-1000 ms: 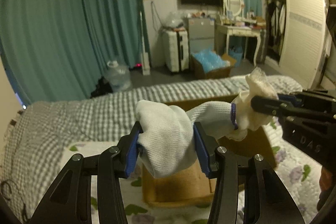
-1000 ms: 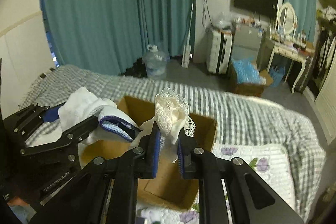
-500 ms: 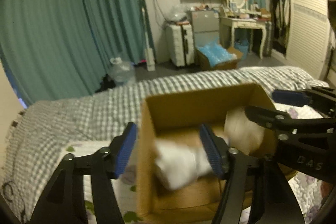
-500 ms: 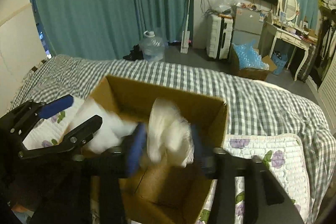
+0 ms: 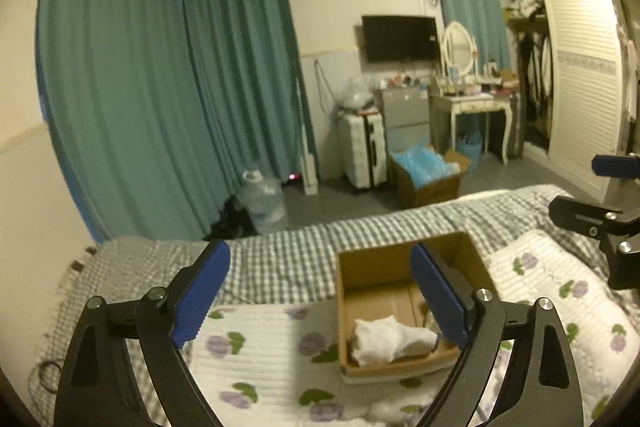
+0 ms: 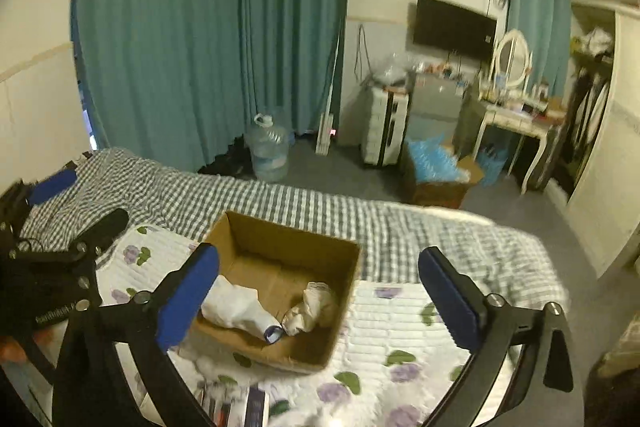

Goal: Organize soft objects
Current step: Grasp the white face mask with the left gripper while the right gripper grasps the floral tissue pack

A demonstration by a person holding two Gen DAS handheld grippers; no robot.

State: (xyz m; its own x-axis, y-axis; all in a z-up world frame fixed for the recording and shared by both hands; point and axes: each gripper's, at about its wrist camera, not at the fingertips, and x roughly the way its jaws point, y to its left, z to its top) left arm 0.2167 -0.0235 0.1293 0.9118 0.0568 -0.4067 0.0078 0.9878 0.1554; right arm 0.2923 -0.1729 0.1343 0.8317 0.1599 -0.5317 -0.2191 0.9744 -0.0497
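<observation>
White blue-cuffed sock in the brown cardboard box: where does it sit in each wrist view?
Left wrist: white blue-cuffed sock lies low, right of centre, at the box's near end.
Right wrist: sock lies lower left of centre, cuff pointing right.
Shared landmark: brown cardboard box.

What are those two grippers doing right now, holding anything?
Left gripper: open, holding nothing.
Right gripper: open, holding nothing.
The white sock and the lace cloth lie in the cardboard box.
</observation>
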